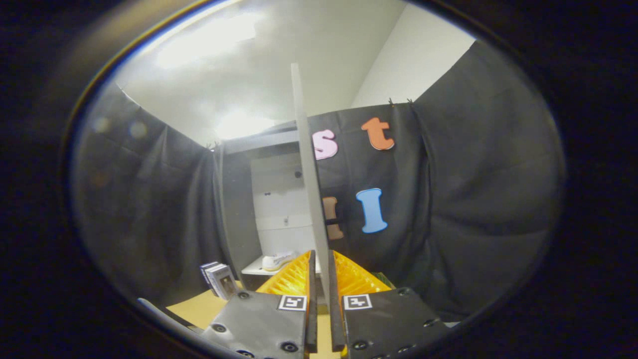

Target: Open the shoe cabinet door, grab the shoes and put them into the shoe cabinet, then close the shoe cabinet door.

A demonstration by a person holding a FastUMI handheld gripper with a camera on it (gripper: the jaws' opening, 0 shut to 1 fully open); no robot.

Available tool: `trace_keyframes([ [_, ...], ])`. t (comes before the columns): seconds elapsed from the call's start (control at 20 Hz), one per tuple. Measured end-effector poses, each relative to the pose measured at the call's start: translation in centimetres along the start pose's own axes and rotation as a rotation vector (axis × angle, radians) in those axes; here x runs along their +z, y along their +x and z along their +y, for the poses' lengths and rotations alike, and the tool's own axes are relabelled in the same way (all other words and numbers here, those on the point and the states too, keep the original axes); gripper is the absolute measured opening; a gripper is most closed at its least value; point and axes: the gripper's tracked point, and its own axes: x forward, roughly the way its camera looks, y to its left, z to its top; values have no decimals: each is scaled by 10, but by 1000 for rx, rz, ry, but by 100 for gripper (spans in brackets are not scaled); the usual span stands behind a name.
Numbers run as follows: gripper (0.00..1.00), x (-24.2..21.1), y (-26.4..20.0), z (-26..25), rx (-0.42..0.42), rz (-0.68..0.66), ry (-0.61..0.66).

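The shoe cabinet (279,199) stands ahead with its white inside showing behind a dark frame. Its door (305,149) is swung out toward me and appears edge-on as a thin grey panel. The door's lower edge runs down between my fingers. My gripper (322,262) is shut on that edge, one finger on each face. A white shoe (277,260) lies on the cabinet's bottom shelf, beyond my fingers and left of the door.
A small stack of upright boxes or books (219,279) stands left of the cabinet on a tan surface (199,309). Black cloth walls close in on both sides, with a white ceiling above.
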Motion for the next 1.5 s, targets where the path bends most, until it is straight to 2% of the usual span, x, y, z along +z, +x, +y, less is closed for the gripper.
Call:
trace_keyframes([
  [0.15,13,-19,-1,31,68,26,5],
  [0.3,13,-67,4,62,126,109,15],
  [0.65,13,-244,22,110,200,411,69],
  [1.0,16,-400,40,131,175,630,21],
  [1.2,16,-486,50,112,78,749,21],
  [1.3,16,-517,53,104,38,796,16],
  [1.5,16,-568,53,100,28,895,-30],
])
